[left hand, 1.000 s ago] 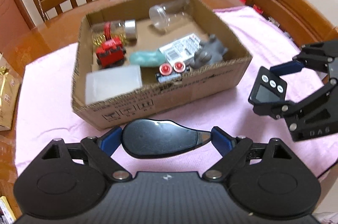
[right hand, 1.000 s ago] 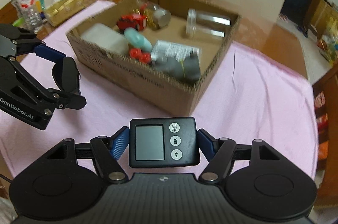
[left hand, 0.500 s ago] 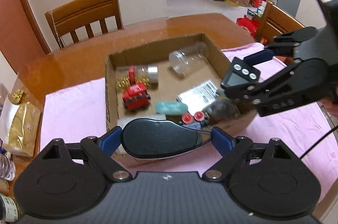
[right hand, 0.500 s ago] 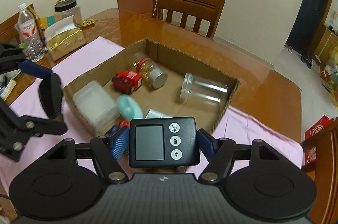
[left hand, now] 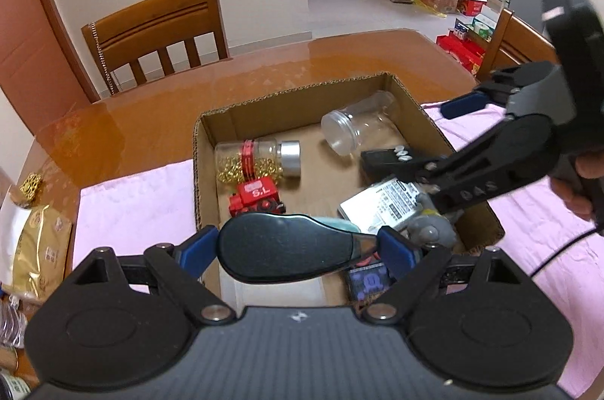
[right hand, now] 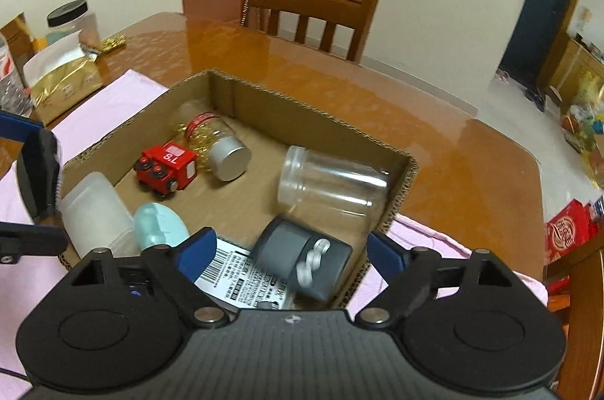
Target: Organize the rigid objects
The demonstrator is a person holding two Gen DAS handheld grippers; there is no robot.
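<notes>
A cardboard box (left hand: 294,103) (right hand: 321,115) sits on a pink cloth and holds rigid objects. My left gripper (left hand: 298,249) is shut on a black oval object (left hand: 283,247) above the box's near edge. My right gripper (right hand: 290,254) is open over the box; the black digital timer (right hand: 302,258) is blurred between and below its fingers, free of them. The timer also shows in the left wrist view (left hand: 392,162) under the right gripper (left hand: 468,132). Inside lie a red toy truck (right hand: 166,169), a clear jar (right hand: 332,183) and a jar of gold beads (right hand: 215,143).
In the box also lie a teal object (right hand: 156,224), a white container (right hand: 92,207), a labelled packet (left hand: 385,207) and a grey toy (left hand: 430,230). Wooden chairs (left hand: 154,30) (right hand: 313,7) stand behind the table. Gold packets (left hand: 37,249) and a bottle lie at the left.
My right gripper moved in over the box and opened, letting go of the timer, which now drops into the box. My left gripper rose over the box's near edge, still holding the black object.
</notes>
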